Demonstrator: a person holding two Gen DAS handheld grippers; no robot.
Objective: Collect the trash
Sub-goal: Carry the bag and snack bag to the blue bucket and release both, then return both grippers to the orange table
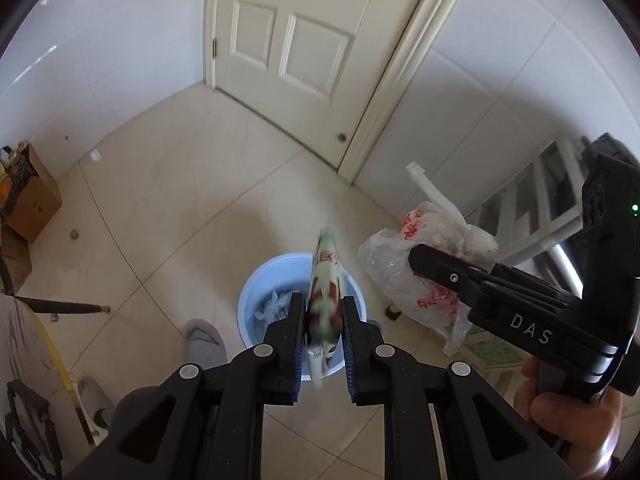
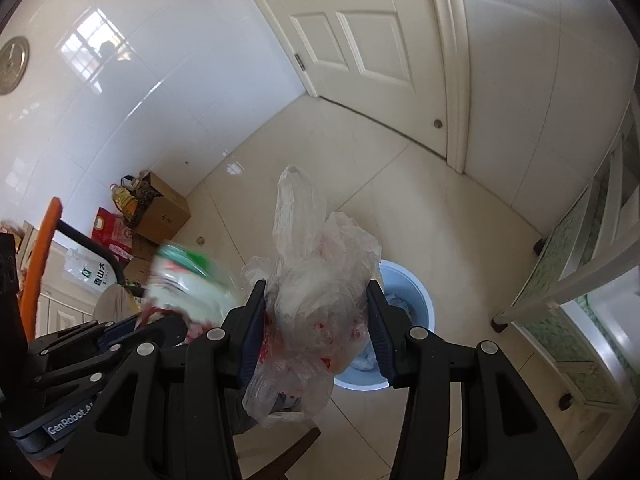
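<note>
Your left gripper (image 1: 323,316) pinches a flat, printed glossy wrapper (image 1: 326,280) above the round pale-blue plastic bin (image 1: 256,292) on the tiled floor (image 1: 168,184). Your right gripper (image 2: 316,320) clamps a crumpled translucent plastic bag (image 2: 316,280) beside the bin's rim.

"DAS" on right tongs (image 1: 434,270); "GenRobot.AI" on left tongs (image 2: 160,322)

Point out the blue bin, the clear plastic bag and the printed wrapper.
blue bin (image 1: 256,292), left wrist view, left rim.
clear plastic bag (image 2: 316,296), right wrist view, bunched middle.
printed wrapper (image 1: 326,280), left wrist view, upper half.
</note>
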